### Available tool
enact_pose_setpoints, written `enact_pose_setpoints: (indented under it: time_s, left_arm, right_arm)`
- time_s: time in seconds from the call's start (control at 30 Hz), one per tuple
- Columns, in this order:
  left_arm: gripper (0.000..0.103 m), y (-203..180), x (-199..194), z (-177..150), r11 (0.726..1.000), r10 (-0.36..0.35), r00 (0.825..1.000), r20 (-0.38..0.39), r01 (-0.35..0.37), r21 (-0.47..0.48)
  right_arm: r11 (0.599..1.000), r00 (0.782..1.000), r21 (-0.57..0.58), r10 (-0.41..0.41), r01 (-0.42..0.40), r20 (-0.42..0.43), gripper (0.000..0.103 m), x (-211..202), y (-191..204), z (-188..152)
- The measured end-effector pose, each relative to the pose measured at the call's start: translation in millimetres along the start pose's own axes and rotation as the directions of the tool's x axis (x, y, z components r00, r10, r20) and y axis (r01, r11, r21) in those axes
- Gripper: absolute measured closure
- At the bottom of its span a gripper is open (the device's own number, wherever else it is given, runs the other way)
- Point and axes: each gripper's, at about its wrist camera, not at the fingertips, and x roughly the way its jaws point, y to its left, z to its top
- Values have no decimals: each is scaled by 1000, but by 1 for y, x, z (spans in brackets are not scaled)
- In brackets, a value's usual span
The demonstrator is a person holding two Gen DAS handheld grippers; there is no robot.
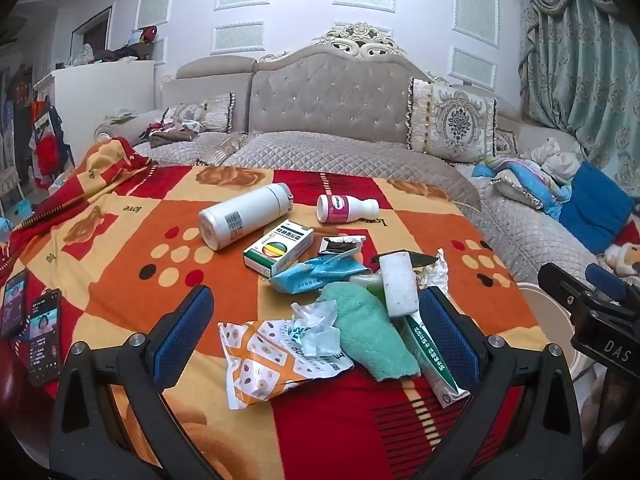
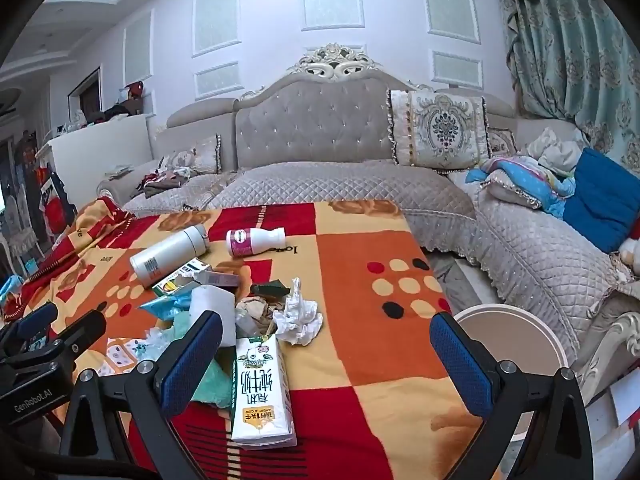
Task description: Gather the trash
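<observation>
Trash lies heaped on a red and orange blanket (image 1: 120,248): a printed snack bag (image 1: 264,364), crumpled clear plastic (image 1: 318,322), a teal cloth (image 1: 370,330), a white foam block (image 1: 400,286), a blue wrapper (image 1: 316,276), a green-striped box (image 1: 278,252) and a milk carton (image 2: 260,392). A crumpled tissue (image 2: 300,316) sits beside the carton. A white flask (image 1: 244,216) and a pink-labelled bottle (image 1: 344,208) lie farther back. My left gripper (image 1: 316,336) is open above the near trash. My right gripper (image 2: 326,358) is open, with the carton by its left finger.
A round white bin (image 2: 516,344) stands right of the table by the grey quilted sofa (image 2: 532,256). Two lit phones (image 1: 32,324) rest on the blanket's left edge. The right gripper's body (image 1: 592,312) shows in the left wrist view.
</observation>
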Motion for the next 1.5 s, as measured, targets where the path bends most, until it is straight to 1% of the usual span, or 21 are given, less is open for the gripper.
enact_pose_setpoints:
  time_s: [0.1, 0.33, 0.37, 0.4, 1.1, 1.5]
  left_arm:
    - [1, -1, -1, 0, 1000, -1, 1000, 2, 1, 1]
    - [1, -3, -5, 2, 1000, 3, 1000, 19, -3, 3]
    - [1, -4, -5, 2, 1000, 3, 1000, 21, -3, 4]
    - [1, -4, -6, 2, 1000, 3, 1000, 20, -3, 5]
    - [1, -5, -8, 2, 1000, -4, 1000, 22, 4, 9]
    - [1, -5, -7, 1, 1000, -2, 1000, 22, 2, 8]
  right_arm:
    - [1000, 1000, 0, 2, -2, 10, 0, -10, -9, -4]
    - [1000, 1000, -12, 16, -16, 21, 0, -6, 3, 4]
    - [1000, 1000, -7, 14, -14, 26, 0, -12, 4, 2]
    - [1000, 1000, -3, 8, -8, 26, 0, -11, -1, -1]
    - [1000, 999, 9, 7, -8, 44, 0, -12, -1, 1]
    - [1000, 1000, -1, -1, 1, 29, 0, -13, -4, 1]
